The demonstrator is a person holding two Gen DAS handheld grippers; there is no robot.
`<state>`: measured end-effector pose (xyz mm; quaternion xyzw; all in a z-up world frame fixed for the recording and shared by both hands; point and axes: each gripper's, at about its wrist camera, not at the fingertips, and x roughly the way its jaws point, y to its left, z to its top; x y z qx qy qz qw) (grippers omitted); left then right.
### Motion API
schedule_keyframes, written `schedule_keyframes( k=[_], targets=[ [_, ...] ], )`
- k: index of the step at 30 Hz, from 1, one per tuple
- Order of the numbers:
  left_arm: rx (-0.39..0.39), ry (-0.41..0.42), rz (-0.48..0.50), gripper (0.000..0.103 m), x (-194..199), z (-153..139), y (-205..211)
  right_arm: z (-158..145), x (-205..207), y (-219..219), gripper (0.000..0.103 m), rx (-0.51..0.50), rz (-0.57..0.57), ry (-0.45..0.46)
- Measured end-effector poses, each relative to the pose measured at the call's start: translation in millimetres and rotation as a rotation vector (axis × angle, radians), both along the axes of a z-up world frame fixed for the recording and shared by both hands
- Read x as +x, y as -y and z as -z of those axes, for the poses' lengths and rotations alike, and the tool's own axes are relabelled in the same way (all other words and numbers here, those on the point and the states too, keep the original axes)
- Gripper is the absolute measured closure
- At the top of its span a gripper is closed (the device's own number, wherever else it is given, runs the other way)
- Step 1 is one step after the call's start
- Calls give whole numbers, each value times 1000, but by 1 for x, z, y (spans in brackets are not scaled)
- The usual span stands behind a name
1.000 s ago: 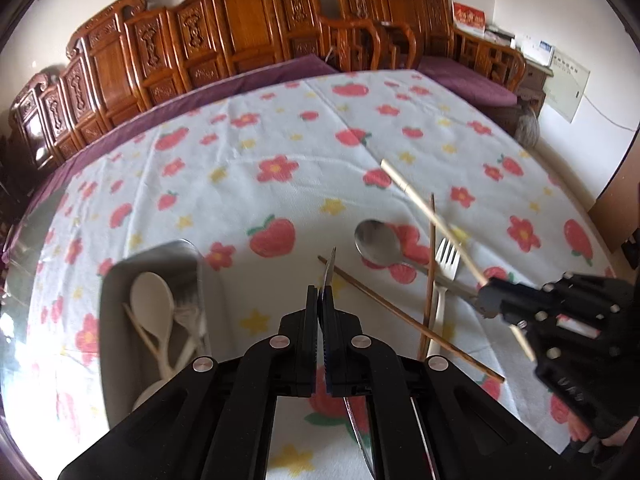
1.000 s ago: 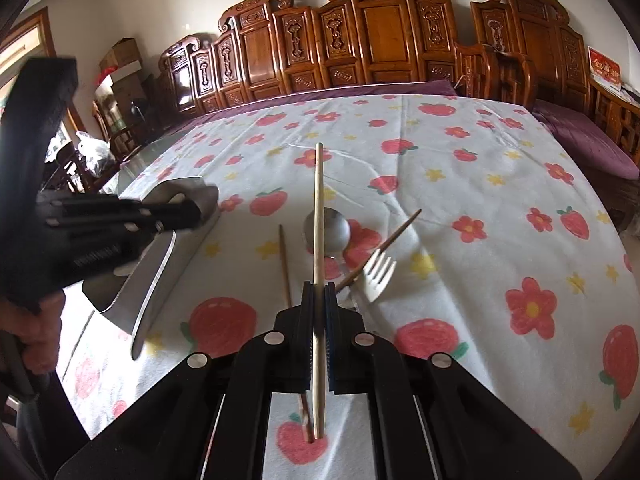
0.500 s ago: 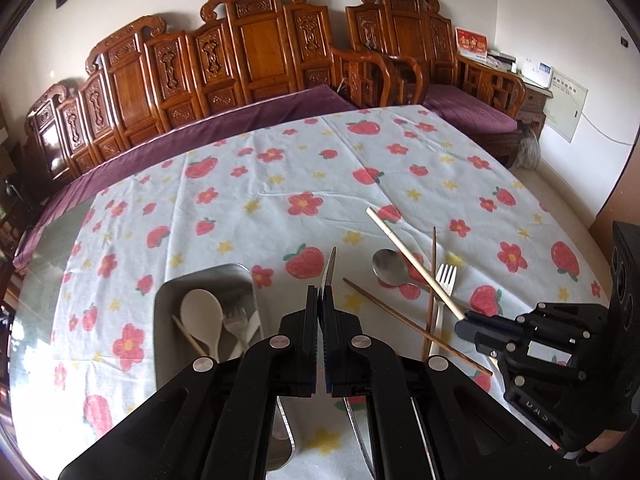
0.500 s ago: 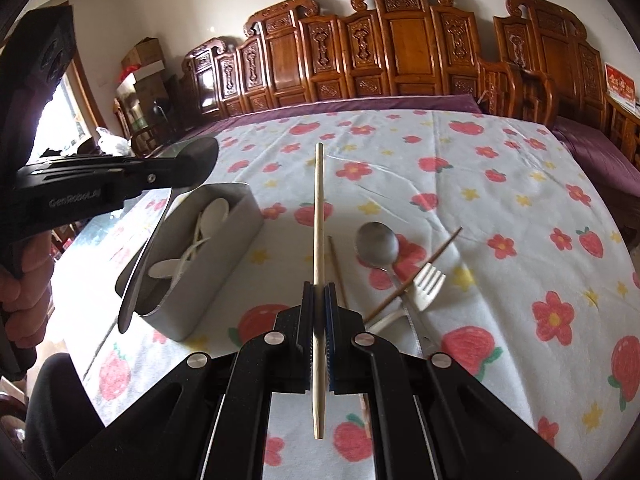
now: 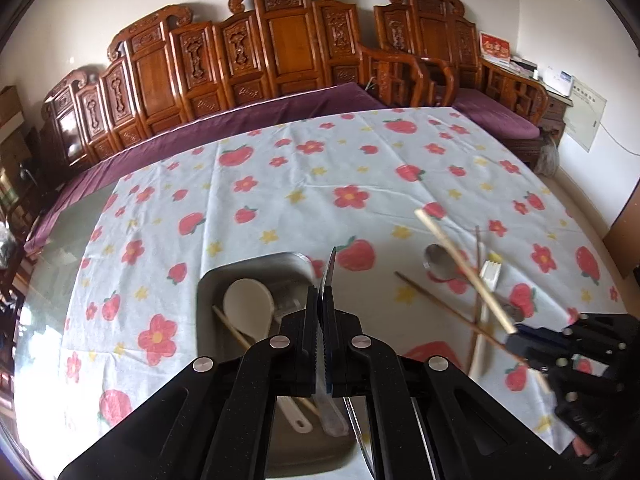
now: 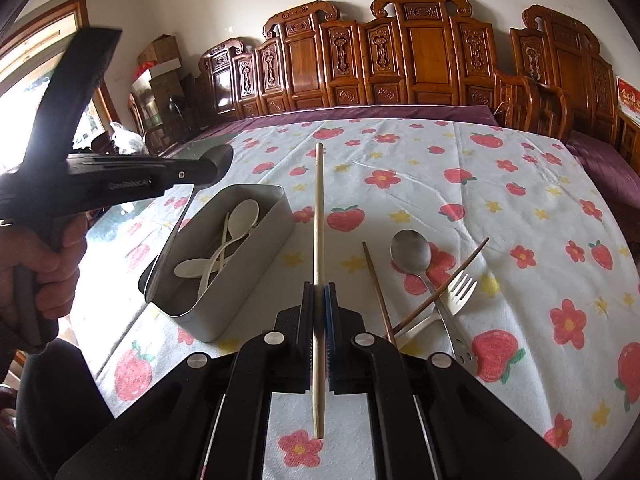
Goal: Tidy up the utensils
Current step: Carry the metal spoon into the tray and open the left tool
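Chopstick (image 6: pixel 318 240): my right gripper (image 6: pixel 319 322) clenches it mid-frame, long axis pointing up-frame.
Left gripper (image 5: pixel 320 308): I see it clamped on a knife (image 5: pixel 330 270).
Bin (image 6: pixel 256 272): left of chopstick, holding pale spoons (image 6: pixel 240 220).
Right of chopstick: metal spoon (image 6: pixel 412 250), fork (image 6: pixel 456 294), brown chopsticks (image 6: pixel 380 296) crossed.

text: "GenRobot.AI" | on: left gripper (image 6: pixel 208 168) side | other signs: unreadable

Far side of metal bin (image 6: pixel 240 264): bare tablecloth (image 6: pixel 400 152), open passage. Right of bin: spoon (image 6: pixel 412 250), fork (image 6: pixel 456 292), dark chopsticks (image 6: pixel 378 292) crossed, blocking.
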<state>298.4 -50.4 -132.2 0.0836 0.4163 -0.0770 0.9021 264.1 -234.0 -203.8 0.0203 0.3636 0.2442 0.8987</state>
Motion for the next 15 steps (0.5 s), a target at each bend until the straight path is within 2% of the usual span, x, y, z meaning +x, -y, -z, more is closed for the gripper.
schedule_keyframes(
  k=[11, 15],
  targets=[
    [60, -58, -84, 102, 29, 53, -50, 21, 8, 2, 97, -28, 11, -54],
    [60, -87, -102, 102, 37, 69, -62, 30, 12, 2, 97, -39, 13, -75]
  ],
)
